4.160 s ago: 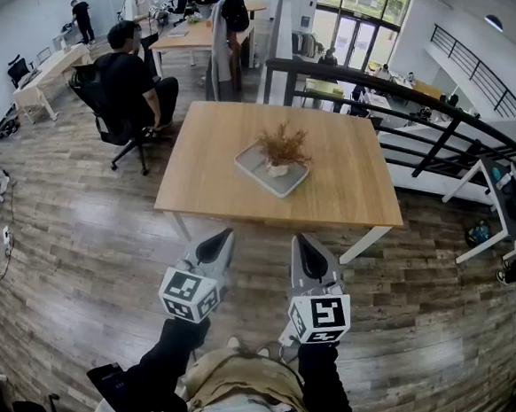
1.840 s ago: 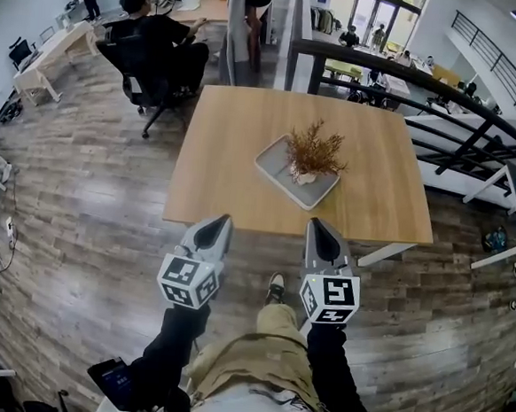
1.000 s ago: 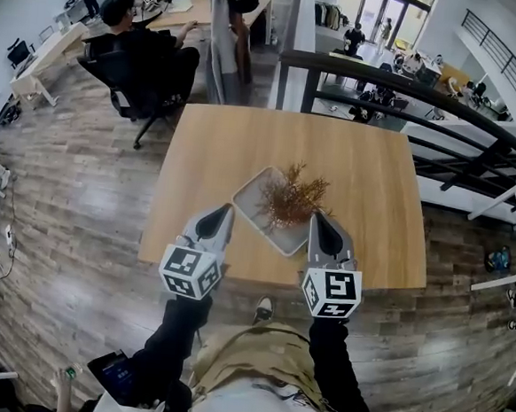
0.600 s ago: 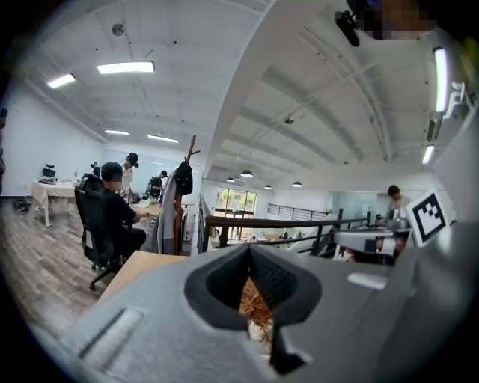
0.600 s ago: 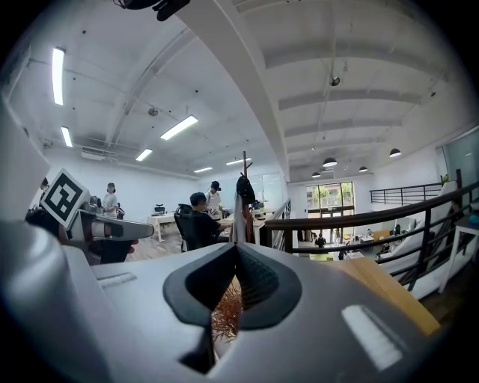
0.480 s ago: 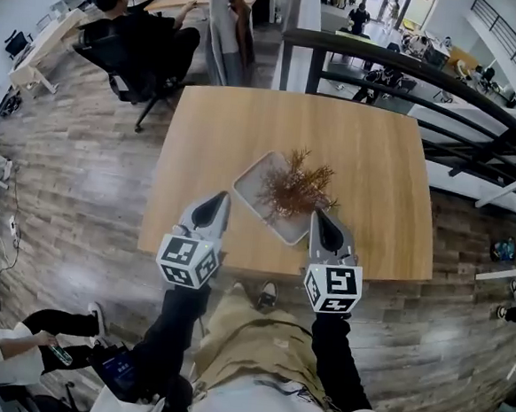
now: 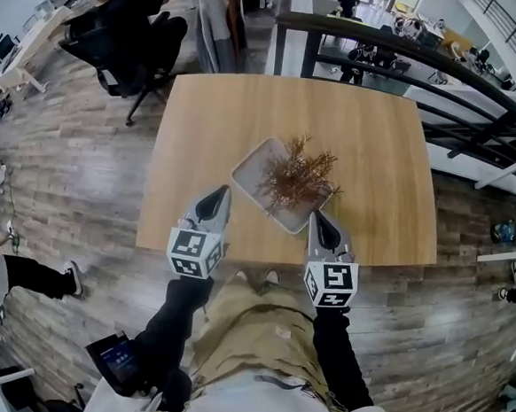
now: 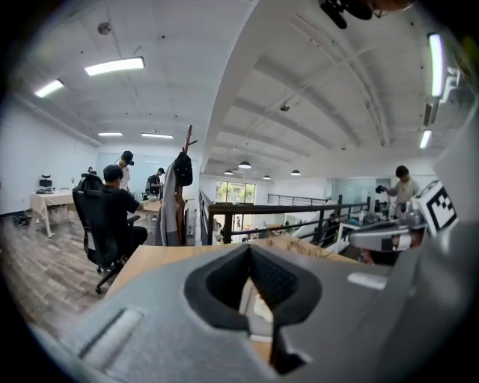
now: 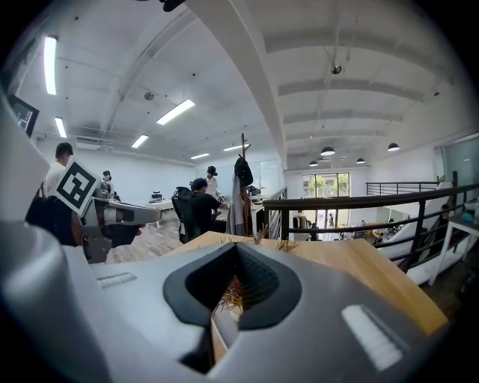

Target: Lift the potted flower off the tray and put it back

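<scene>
The potted flower (image 7: 298, 173), a bunch of dry brown twigs, stands in a grey tray (image 7: 250, 166) on the wooden table (image 7: 378, 148), near its front edge. My left gripper (image 7: 215, 195) points at the tray's near left side, jaws shut and empty. My right gripper (image 7: 317, 220) sits just off the tray's near right corner, also shut on nothing. Neither touches the tray or plant. In the left gripper view the pale pot (image 8: 262, 307) shows through the gap behind the shut tips (image 8: 250, 250). Twigs (image 9: 228, 293) show the same way in the right gripper view.
A person sits on an office chair (image 7: 121, 30) beyond the table's far left corner. A dark railing (image 7: 412, 57) runs behind the table's far right. Someone's leg and shoe (image 7: 35, 274) show on the wooden floor at the left.
The table and tray have drawn closer. Both grippers, once over the floor, now reach over the table's front edge on either side of the tray and have sunk lower. Jaws stayed shut.
</scene>
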{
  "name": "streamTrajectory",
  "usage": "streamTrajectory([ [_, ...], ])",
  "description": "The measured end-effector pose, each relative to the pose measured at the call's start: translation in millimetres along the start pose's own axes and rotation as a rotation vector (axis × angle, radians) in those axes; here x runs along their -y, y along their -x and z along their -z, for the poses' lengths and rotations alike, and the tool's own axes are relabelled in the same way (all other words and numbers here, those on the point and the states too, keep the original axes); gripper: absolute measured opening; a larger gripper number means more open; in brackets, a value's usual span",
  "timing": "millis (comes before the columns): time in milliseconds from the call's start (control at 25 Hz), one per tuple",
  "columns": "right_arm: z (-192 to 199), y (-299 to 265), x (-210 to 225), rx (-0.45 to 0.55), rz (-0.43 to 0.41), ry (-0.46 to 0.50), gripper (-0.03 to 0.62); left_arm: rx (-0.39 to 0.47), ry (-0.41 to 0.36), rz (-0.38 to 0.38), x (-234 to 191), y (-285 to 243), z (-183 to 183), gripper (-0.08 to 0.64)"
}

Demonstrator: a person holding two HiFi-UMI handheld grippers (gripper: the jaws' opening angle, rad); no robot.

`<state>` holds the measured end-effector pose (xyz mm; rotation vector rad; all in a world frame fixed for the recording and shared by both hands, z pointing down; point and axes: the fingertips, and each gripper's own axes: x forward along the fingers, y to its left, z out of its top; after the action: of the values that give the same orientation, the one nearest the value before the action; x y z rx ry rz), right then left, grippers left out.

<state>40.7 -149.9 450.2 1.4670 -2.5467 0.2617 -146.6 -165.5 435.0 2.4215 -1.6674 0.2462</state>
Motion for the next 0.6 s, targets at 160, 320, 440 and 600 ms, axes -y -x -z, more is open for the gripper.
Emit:
streamTrajectory([
  [160, 31.3, -7.2, 1.2, -0.04, 0.011, -0.011, 0.005, -0.036, 0.001, 0.016, 1.6, -10.4, 28.7, 0.002],
  [320, 71.6, -26.3, 7.2, -0.091, 0.021, -0.036, 0.005, -0.079, 0.001, 0.043, 0.5, -24.5, 58.9, 0.002],
  [440, 102.8, -40.8, 9.8, -0.119, 0.022, -0.048, 0.005, -0.092, -0.001, 0.055, -2.5, -31.1, 79.6, 0.002],
  [600, 148.2, -58.7, 5.3, -0.16, 0.017, -0.05, 0.005, -0.104, -0.003, 0.069, -6.2, -32.3, 110.9, 0.002],
])
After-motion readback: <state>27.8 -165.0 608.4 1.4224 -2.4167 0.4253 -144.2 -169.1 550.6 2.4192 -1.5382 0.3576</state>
